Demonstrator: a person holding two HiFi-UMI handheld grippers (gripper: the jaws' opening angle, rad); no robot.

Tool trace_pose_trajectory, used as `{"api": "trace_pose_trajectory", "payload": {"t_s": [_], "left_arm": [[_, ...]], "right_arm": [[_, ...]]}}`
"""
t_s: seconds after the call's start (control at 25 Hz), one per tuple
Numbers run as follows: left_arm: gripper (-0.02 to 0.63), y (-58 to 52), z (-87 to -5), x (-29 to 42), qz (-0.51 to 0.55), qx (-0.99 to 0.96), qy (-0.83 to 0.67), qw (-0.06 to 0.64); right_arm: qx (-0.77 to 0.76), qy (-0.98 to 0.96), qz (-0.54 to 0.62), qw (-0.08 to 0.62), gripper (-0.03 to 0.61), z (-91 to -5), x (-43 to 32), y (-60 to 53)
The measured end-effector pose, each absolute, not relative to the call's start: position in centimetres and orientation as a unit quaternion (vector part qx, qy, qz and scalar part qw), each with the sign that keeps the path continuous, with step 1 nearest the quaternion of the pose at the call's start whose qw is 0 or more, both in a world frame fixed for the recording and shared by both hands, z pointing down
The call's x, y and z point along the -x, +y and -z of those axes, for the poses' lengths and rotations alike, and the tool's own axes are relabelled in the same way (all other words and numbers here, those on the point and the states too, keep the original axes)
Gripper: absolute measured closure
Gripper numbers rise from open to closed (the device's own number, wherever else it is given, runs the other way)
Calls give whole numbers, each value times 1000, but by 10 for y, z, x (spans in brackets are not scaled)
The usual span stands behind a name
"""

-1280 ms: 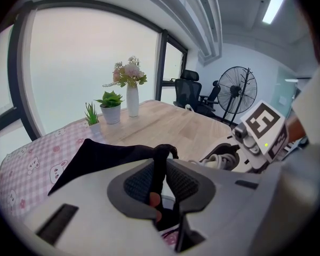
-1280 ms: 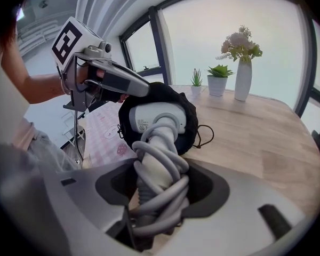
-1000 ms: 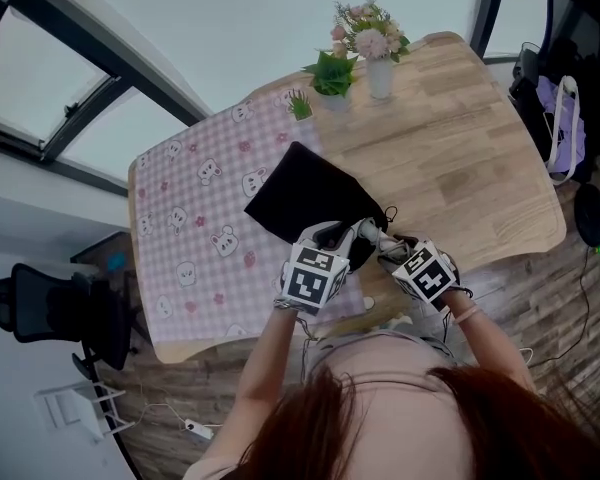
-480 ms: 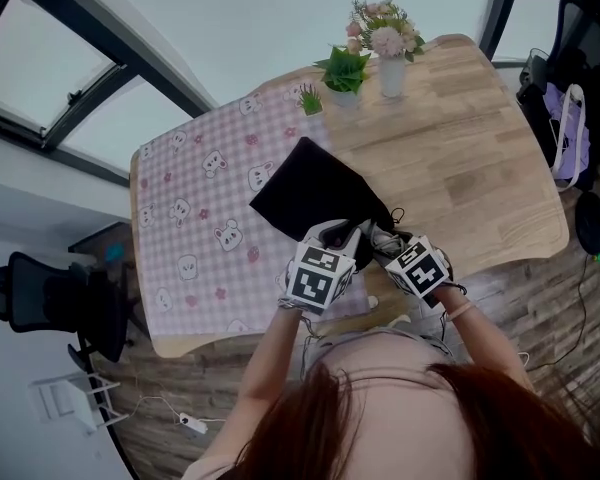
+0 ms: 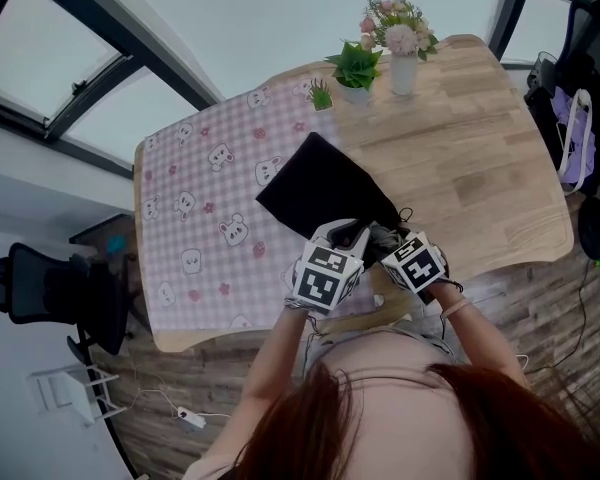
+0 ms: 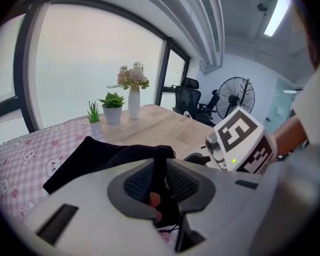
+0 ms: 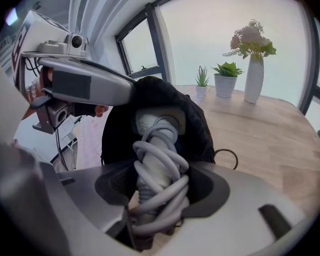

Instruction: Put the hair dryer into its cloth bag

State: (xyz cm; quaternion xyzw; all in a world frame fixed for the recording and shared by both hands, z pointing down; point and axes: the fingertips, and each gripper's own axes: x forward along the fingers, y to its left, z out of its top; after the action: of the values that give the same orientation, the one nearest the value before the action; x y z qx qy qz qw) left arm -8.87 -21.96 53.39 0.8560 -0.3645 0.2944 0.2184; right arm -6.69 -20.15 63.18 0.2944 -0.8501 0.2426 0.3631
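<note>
On the head view I see the wooden table (image 5: 480, 168), its pink bear-print cloth (image 5: 195, 223), and one black cloth bag (image 5: 320, 188) lying toward 11 o'clock from my two grippers. The left gripper view alone shows my left gripper (image 6: 160, 180) clenched on the bag's rim. Only the right gripper view shows the one hair dryer (image 7: 156, 159). The right gripper (image 7: 157, 193) grasps its cord-wrapped handle, and the dryer's head sits in the bag's mouth. At the table's 12 o'clock edge stand one vase of flowers (image 5: 403, 68), a leafy potted plant (image 5: 357, 71) and a small grassy plant (image 5: 321, 94).
</note>
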Motion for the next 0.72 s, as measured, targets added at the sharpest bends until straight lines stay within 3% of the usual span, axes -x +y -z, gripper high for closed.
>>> {"api": "trace_pose_trajectory", "payload": {"t_s": [0.72], "left_arm": [[546,-210,-540,90,-297,-856,-356,227]], "right_arm": [[-296,-856,-251,340,339,-632,88,-219]]}}
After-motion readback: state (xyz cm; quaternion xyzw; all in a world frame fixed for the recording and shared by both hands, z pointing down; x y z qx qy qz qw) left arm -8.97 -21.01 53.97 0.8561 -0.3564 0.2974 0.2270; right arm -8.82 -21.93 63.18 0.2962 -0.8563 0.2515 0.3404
